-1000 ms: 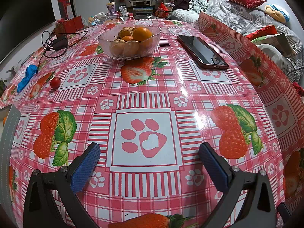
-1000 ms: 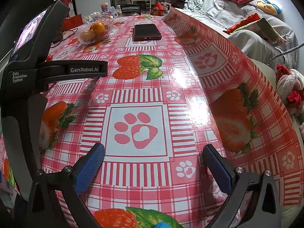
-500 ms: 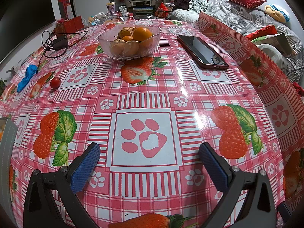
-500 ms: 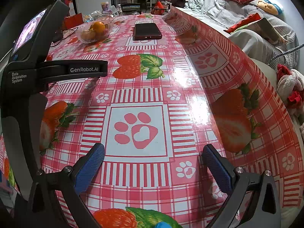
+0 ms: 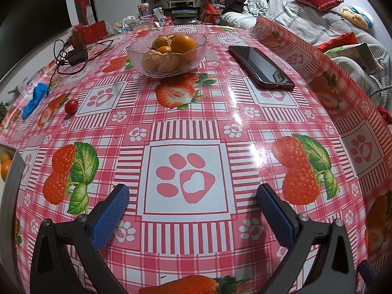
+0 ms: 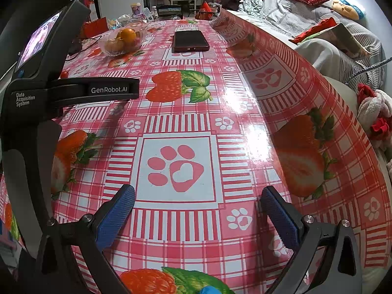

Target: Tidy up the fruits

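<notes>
A glass bowl (image 5: 167,56) holding several oranges stands at the far middle of the table; it also shows far left in the right wrist view (image 6: 122,42). A small red tomato (image 5: 71,106) lies loose on the cloth, left of the bowl. My left gripper (image 5: 193,214) is open and empty, low over a paw-print square near the front edge. My right gripper (image 6: 196,213) is open and empty over another paw-print square. The left device's body (image 6: 36,83) fills the left of the right wrist view.
A dark phone (image 5: 261,66) lies right of the bowl. A charger with cable (image 5: 73,55) and a blue cloth (image 5: 35,99) lie at the far left. A box with oranges (image 5: 6,165) shows at the left edge. A sofa with cushions (image 5: 318,12) runs along the right.
</notes>
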